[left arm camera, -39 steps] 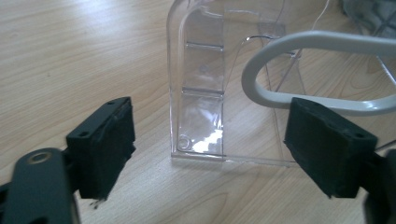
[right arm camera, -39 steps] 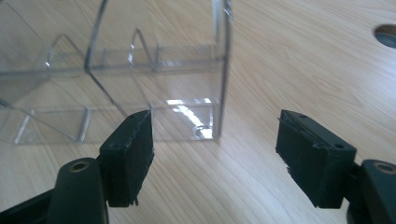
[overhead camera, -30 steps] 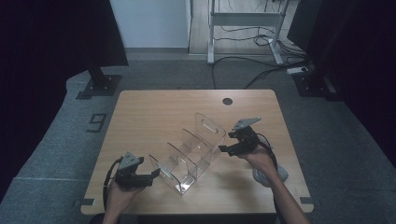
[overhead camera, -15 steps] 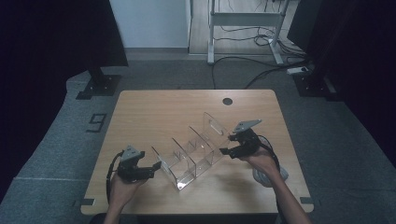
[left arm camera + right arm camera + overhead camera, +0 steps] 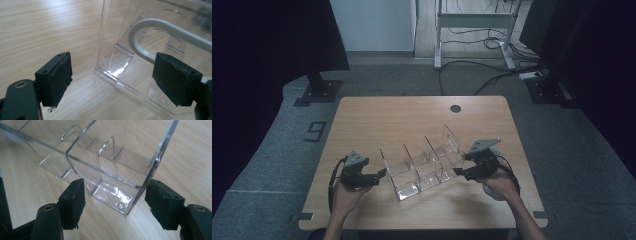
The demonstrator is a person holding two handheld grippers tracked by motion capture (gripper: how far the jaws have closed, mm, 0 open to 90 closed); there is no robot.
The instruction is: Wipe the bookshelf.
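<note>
Scene: clear acrylic organizer [image 5: 424, 165] lies diagonally on wooden table [image 5: 412, 115] | Left gripper [image 5: 379, 174]: open, empty, bracing one end | Right gripper [image 5: 459, 171]: open, jaws just closing around opposite end wall, ungripped

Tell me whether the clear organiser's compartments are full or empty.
Empty. Through the clear organiser the wood of the table shows in every compartment; both gripper views show bare walls and floor inside.

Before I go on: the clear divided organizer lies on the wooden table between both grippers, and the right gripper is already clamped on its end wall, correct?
Not clamped. In the right gripper view, the right gripper straddles the organizer corner, pads apart from it.
</note>
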